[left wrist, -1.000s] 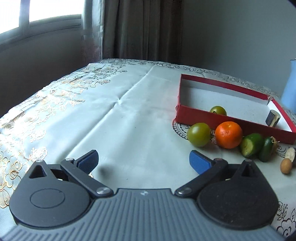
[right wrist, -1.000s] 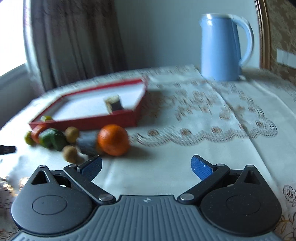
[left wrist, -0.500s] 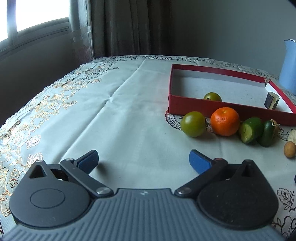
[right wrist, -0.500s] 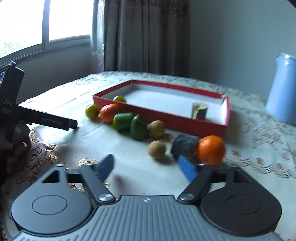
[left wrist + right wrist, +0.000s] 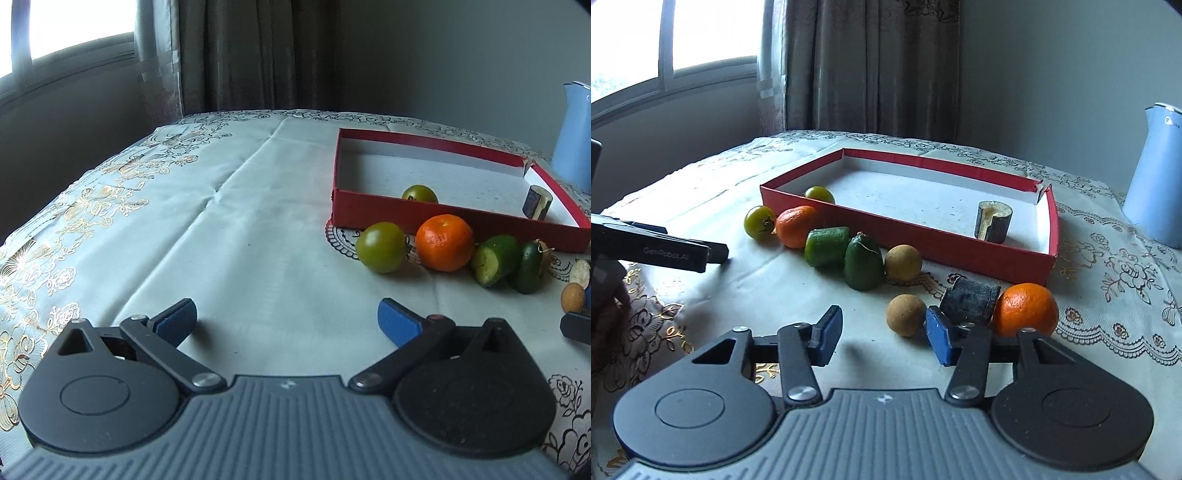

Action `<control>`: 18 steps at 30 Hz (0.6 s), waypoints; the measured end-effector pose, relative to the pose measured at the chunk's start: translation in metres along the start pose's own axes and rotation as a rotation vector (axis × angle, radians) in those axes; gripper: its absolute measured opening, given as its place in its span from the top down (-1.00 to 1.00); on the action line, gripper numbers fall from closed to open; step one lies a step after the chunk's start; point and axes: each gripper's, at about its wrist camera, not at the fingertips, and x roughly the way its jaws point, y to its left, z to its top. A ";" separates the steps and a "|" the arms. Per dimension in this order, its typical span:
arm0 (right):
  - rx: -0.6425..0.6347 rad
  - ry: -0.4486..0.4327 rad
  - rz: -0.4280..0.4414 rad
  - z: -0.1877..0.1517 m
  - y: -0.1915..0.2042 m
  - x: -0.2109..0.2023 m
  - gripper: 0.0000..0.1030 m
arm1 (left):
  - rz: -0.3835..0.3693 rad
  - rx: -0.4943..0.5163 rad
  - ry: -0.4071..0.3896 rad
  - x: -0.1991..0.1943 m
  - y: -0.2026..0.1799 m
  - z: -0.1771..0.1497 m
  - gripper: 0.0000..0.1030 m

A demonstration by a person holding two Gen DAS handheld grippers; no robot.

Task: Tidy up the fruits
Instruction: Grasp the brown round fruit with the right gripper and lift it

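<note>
A red box (image 5: 960, 253) holds a green tomato (image 5: 819, 194) and a dark cut piece (image 5: 993, 221). Before it lie a green tomato (image 5: 760, 223), an orange (image 5: 796, 226), two green fruits (image 5: 827, 246), two small brown fruits, a dark cylinder (image 5: 969, 299) and a second orange (image 5: 1025, 310). My right gripper (image 5: 882, 332) is closing its jaws, and the nearer brown fruit (image 5: 905, 314) sits just ahead by the right pad, untouched. My left gripper (image 5: 286, 317) stands open over bare cloth, left of the tomato (image 5: 380, 246) and orange (image 5: 445, 242).
A blue kettle (image 5: 1156, 177) stands at the far right behind the box. An embroidered cloth (image 5: 184, 229) covers the table, whose edge falls away at the left. A finger (image 5: 683, 253) of the left gripper reaches in from the left in the right wrist view.
The right wrist view has swung left from the kettle side toward the fruit row, and its jaws have narrowed from wide. The left wrist view has barely shifted.
</note>
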 end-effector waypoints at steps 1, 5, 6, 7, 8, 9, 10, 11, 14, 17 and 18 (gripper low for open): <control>-0.003 0.001 -0.005 0.000 0.001 0.001 0.06 | 0.000 0.000 0.000 0.000 0.000 0.000 -1.00; -0.023 0.011 -0.039 0.002 0.003 0.006 0.16 | 0.000 0.000 0.000 0.000 0.000 0.000 -1.00; -0.022 0.014 -0.045 0.003 0.002 0.007 0.17 | 0.000 0.000 0.000 0.000 0.000 0.000 -1.00; -0.019 0.015 -0.046 0.003 0.002 0.008 0.20 | -0.001 0.001 0.000 0.000 -0.001 0.000 -1.00; -0.015 0.017 -0.047 0.003 0.001 0.009 0.27 | 0.000 0.001 0.000 0.000 -0.001 0.000 -1.00; -0.009 0.029 -0.054 0.004 0.000 0.011 0.32 | 0.000 0.001 0.000 0.001 -0.001 0.000 -1.00; 0.002 0.035 -0.054 0.003 -0.002 0.013 0.35 | 0.000 0.000 0.001 0.001 -0.001 0.000 -1.00; 0.022 0.035 -0.044 0.003 -0.005 0.013 0.36 | 0.000 0.000 0.001 0.001 -0.001 0.000 -1.00; 0.034 0.034 -0.033 0.003 -0.006 0.013 0.48 | 0.000 0.001 0.001 0.001 -0.001 0.000 -1.00; 0.029 0.032 -0.037 0.003 -0.005 0.013 0.48 | 0.000 0.001 0.000 0.001 -0.001 0.000 -1.00; 0.031 0.032 -0.035 0.003 -0.005 0.013 0.48 | 0.000 0.001 0.000 0.001 -0.001 0.000 -1.00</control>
